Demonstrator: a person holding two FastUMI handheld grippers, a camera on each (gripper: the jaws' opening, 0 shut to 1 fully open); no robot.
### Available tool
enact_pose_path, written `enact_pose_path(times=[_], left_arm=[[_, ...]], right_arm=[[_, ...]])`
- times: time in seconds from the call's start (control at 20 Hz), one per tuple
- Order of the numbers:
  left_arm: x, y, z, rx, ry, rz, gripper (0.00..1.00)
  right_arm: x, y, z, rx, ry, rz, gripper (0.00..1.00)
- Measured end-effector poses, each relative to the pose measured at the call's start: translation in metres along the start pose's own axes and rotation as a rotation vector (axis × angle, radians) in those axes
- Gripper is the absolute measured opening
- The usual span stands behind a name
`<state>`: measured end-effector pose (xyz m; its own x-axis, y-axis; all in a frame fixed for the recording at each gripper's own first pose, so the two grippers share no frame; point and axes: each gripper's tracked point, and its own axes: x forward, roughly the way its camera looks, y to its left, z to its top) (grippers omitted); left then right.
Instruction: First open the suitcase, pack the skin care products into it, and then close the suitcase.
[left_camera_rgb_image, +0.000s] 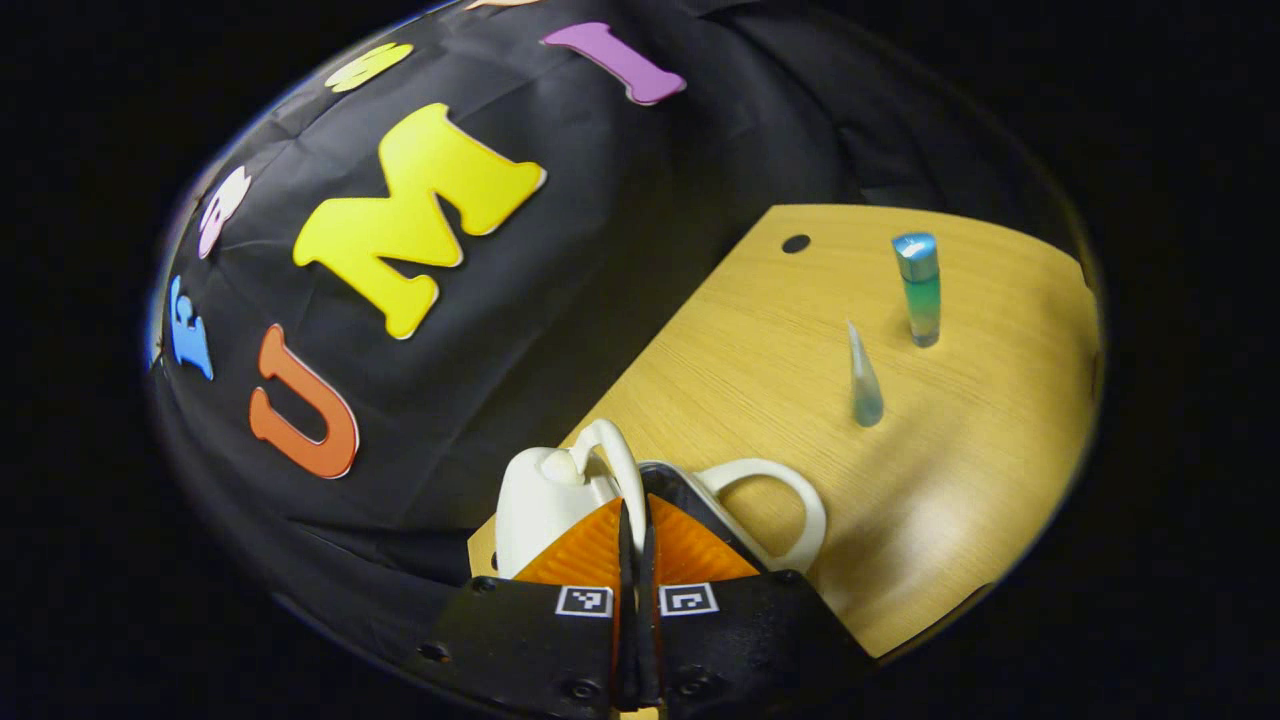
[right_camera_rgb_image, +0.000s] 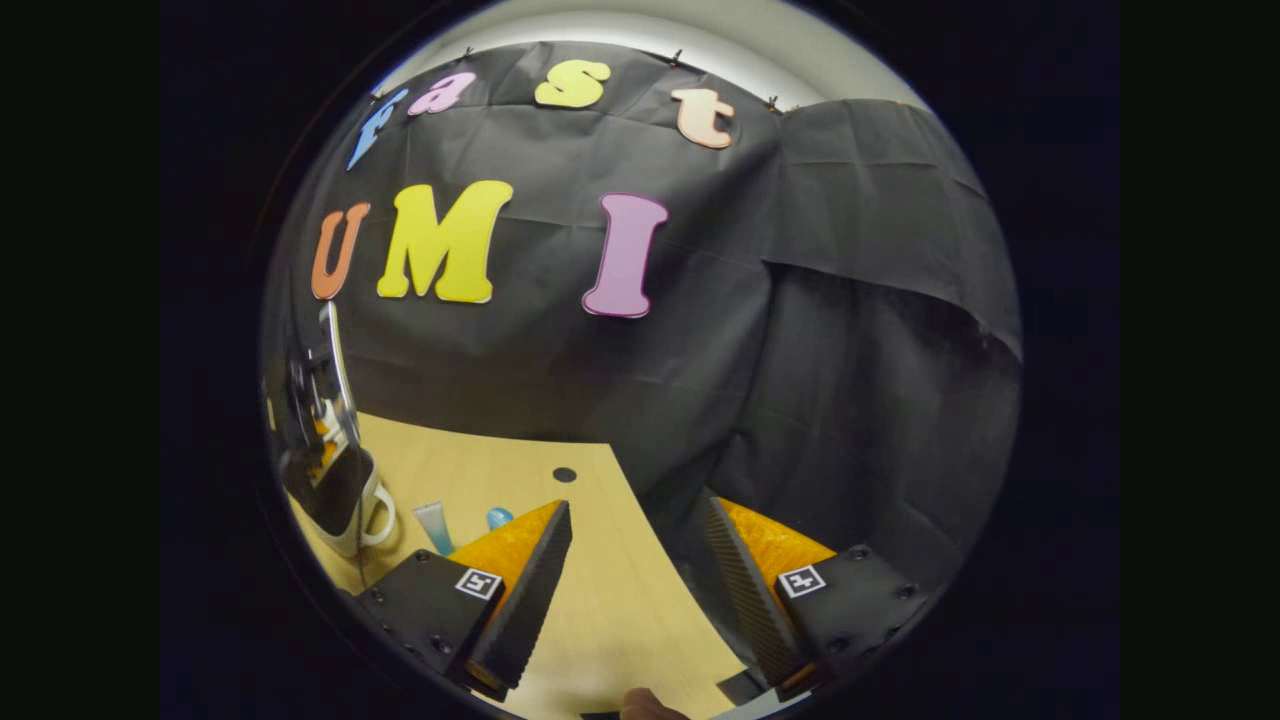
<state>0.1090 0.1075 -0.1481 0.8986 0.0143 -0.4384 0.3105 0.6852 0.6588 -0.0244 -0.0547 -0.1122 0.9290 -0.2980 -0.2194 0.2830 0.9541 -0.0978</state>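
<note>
Two skin care tubes (left_camera_rgb_image: 918, 288) stood upright on the surface (left_camera_rgb_image: 960, 480), upper right of the left claw (left_camera_rgb_image: 634, 560), which pinched a cream handle (left_camera_rgb_image: 620, 465); the right claw (right_camera_rgb_image: 640, 580) gaped empty.

Wooden table (left_camera_rgb_image: 960, 480), round hole (left_camera_rgb_image: 796, 243) near edge.

The table (left_camera_rgb_image: 950, 480) is pale yellow wood grain; the suitcase (left_camera_rgb_image: 540, 500) cream-white; the tube (left_camera_rgb_image: 865, 385) translucent blue-grey; the bottle (left_camera_rgb_image: 920, 290) green, capped metallic blue.

Prob. demo booth: cloth wall (right_camera_rgb_image: 800, 330), wooden table (left_camera_rgb_image: 950, 480)
</note>
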Motion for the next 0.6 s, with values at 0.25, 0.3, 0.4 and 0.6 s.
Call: enact_pose_path(times=[0.25, 0.3, 0.4, 0.6], left_arm=[[-0.024, 0.095, -0.021, -0.180, -0.021, 0.035, 0.03], [-0.027, 0.114, -0.030, -0.199, -0.023, 0.044, 0.03], [-0.032, 0.152, -0.048, -0.213, -0.029, 0.083, 0.02], [-0.025, 0.208, -0.107, -0.202, 0.015, 0.138, 0.02]], right_arm=[[-0.004, 0.045, 0.007, -0.010, 0.001, 0.048, 0.81], [-0.005, 0.054, 0.008, -0.011, 0.002, 0.059, 0.81], [-0.008, 0.074, 0.014, -0.001, 0.003, 0.085, 0.81], [-0.014, 0.106, 0.018, -0.018, 0.000, 0.121, 0.82]])
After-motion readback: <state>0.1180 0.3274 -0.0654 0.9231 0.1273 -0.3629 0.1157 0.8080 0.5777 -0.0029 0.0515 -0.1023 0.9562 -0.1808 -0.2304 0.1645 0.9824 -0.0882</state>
